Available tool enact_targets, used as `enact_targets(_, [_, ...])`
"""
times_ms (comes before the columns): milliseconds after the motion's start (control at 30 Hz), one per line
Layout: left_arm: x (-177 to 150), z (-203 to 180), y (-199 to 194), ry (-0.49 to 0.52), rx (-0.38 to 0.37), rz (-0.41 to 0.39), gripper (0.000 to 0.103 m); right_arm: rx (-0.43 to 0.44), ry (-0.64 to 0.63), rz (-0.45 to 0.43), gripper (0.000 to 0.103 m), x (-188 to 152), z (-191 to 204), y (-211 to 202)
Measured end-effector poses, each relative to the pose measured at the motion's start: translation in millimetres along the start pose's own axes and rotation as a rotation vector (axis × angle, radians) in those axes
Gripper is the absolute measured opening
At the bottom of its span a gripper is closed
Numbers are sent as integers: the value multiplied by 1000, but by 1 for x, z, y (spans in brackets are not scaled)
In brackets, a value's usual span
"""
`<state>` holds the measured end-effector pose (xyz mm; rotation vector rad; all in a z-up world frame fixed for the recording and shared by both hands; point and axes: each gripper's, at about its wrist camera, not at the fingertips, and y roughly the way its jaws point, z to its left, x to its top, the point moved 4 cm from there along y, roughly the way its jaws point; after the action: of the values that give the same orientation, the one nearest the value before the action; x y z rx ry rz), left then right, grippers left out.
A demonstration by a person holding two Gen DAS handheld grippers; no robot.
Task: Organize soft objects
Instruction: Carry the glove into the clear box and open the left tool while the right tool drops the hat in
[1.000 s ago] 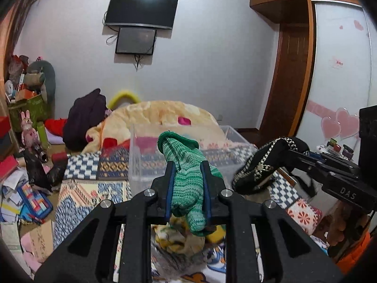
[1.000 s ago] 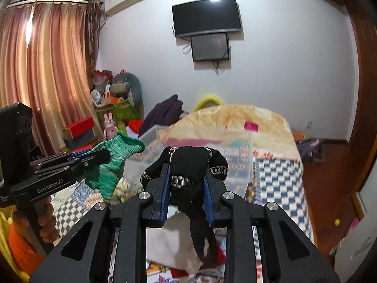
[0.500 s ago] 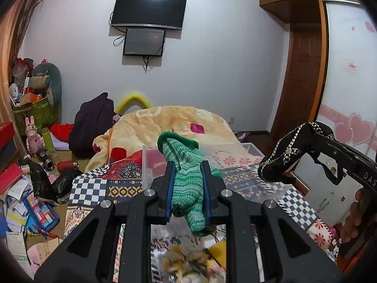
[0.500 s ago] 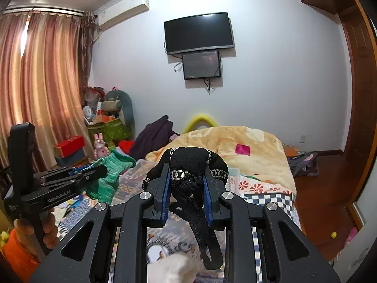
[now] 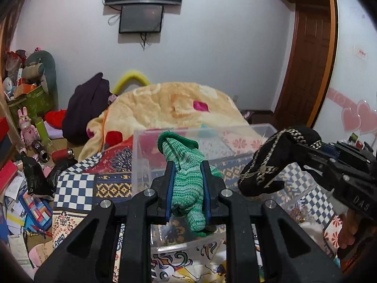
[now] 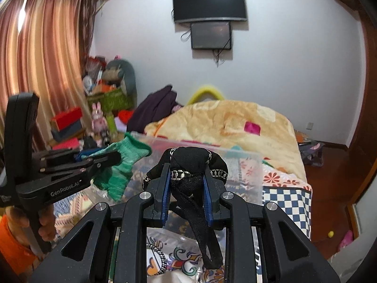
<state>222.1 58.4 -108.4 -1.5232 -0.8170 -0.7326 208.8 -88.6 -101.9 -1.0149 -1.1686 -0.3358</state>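
Note:
My left gripper (image 5: 187,188) is shut on a green knitted glove (image 5: 186,176) that hangs between its blue pads. It also shows at the left of the right wrist view (image 6: 122,165). My right gripper (image 6: 186,188) is shut on a black cloth item with silver trim (image 6: 190,165), its strap dangling below. That item shows at the right of the left wrist view (image 5: 271,165). Both are held over a clear plastic bin (image 5: 141,155) on the patterned bedspread.
A beige blanket (image 5: 174,108) covers the far half of the bed, with a dark purple garment (image 5: 89,103) at its left. Cluttered boxes and toys (image 5: 26,122) line the left floor. A wooden door (image 5: 304,66) stands at the right.
Both grippers have tipped down and moved in over the clear bin, which now fills more of each view. The glove and the black item stay gripped.

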Motion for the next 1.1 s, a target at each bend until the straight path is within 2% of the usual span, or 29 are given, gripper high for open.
enact_targets(200, [-6,-6,14,31,3,70,21,-20,-9,99,22,-5,-7,21])
enact_targets(400, [-9,-4,21,16,3,109,21,-30,-3,135,25,-5,-11,24])
enact_targets(433, [-9,-4,22,13,-1,115,22,-31,-1,137,28,-4,-12,24])
enact_targets(500, [-10,-5,22,15,-1,117,27,-19,8,152,40,-4,-14,25])
enact_targets(533, [-10,-5,20,19,0,112,33,-17,16,158,49,-4,-14,26])
enact_targets(567, [-9,-6,17,24,5,103,38,-18,24,159,53,-5,-15,25])
enact_targets(767, [-6,-13,-4,31,-4,51,56,-1,41,145,53,-7,-15,14])
enact_targets(833, [-5,-15,-13,36,-5,32,58,3,38,124,54,-3,-13,7])
enact_targets(933, [-3,-16,-28,34,-7,3,63,2,34,70,62,4,-11,-9])
enact_targets(1100, [1,-18,-56,35,-3,-61,73,-5,37,-13,70,11,-10,-39])
